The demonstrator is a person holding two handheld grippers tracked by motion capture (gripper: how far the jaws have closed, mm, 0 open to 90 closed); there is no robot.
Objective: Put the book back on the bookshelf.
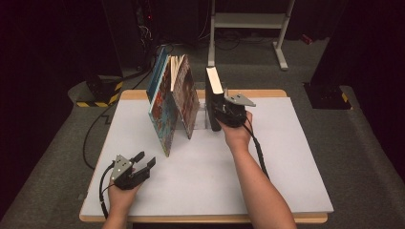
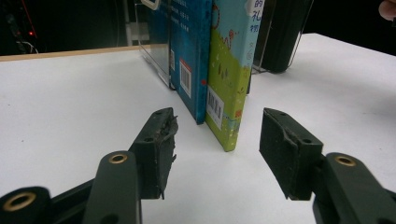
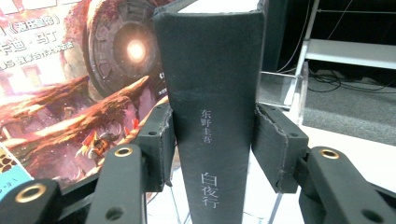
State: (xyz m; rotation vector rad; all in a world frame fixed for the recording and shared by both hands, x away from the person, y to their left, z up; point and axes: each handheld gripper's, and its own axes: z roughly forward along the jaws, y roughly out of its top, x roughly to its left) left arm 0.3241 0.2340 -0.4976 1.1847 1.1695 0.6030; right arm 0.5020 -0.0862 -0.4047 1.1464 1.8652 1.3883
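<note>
A: Nearest us, what's the left gripper doing?

B: Resting low on the white counter, jaws spread with nothing between them, aimed at the leaning picture books.

A: And farther back?

B: The right gripper has its jaws pinching the spine of the black book, which stands upright beside a clear bookend near the counter's far edge.

A: How should it go on?

B: I'd keep the squeeze square on the spine and move the book straight, so it doesn't twist or knock the leaning books.
</note>
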